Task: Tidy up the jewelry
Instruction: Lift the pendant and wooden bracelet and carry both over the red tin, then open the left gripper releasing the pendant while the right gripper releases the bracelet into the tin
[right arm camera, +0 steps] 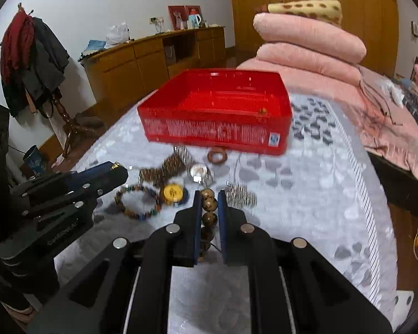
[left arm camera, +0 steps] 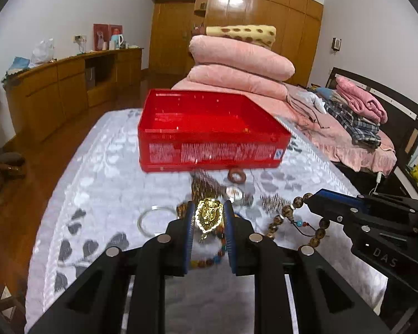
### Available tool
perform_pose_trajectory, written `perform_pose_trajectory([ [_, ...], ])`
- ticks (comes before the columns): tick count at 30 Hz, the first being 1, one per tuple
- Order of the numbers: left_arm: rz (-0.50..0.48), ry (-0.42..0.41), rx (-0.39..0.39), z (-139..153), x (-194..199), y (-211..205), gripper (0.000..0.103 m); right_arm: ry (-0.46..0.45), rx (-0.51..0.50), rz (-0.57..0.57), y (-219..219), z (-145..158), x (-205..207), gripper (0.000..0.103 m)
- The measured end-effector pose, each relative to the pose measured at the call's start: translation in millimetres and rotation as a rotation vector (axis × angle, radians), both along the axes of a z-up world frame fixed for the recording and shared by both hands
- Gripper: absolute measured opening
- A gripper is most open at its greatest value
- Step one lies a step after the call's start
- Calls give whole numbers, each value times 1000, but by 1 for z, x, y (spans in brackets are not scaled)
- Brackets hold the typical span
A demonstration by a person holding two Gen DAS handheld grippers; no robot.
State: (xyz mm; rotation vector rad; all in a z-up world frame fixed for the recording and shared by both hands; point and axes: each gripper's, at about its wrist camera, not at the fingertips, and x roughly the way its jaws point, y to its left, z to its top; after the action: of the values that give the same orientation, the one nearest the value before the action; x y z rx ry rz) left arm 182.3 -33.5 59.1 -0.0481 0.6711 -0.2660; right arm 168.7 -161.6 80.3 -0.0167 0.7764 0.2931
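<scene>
In the left wrist view my left gripper (left arm camera: 209, 207) is shut on a gold pendant (left arm camera: 209, 217), held above the bed. An open red box (left arm camera: 213, 150) stands beyond it on the grey patterned bedspread (left arm camera: 103, 167). My right gripper (left arm camera: 309, 199) comes in from the right, a string of brown wooden beads (left arm camera: 288, 211) hanging from its tip. In the right wrist view my right gripper (right arm camera: 209, 194) is shut on those brown beads (right arm camera: 209, 204), with the red box (right arm camera: 214, 133) ahead. My left gripper (right arm camera: 118, 167) shows at the left with a bit of gold at its tip.
Loose jewelry lies between the grippers and the box: a colourful bead bracelet (right arm camera: 138, 201), a gold disc (right arm camera: 174, 193), a watch (right arm camera: 199, 172), a brown ring (right arm camera: 216, 156), a silver spiky piece (right arm camera: 241, 196) and a clear bangle (left arm camera: 153, 220). Folded pink quilts (left arm camera: 237, 66) are stacked behind the box.
</scene>
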Motion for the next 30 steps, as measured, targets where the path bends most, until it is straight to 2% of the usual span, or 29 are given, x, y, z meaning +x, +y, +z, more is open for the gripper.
perform_pose_trajectory([
  [14, 0, -74, -11, 44, 50, -9, 20, -109, 19, -6, -6, 56, 44, 10],
  [30, 62, -52, 10, 48, 134, -11, 20, -108, 68, -13, -7, 66, 133, 10],
])
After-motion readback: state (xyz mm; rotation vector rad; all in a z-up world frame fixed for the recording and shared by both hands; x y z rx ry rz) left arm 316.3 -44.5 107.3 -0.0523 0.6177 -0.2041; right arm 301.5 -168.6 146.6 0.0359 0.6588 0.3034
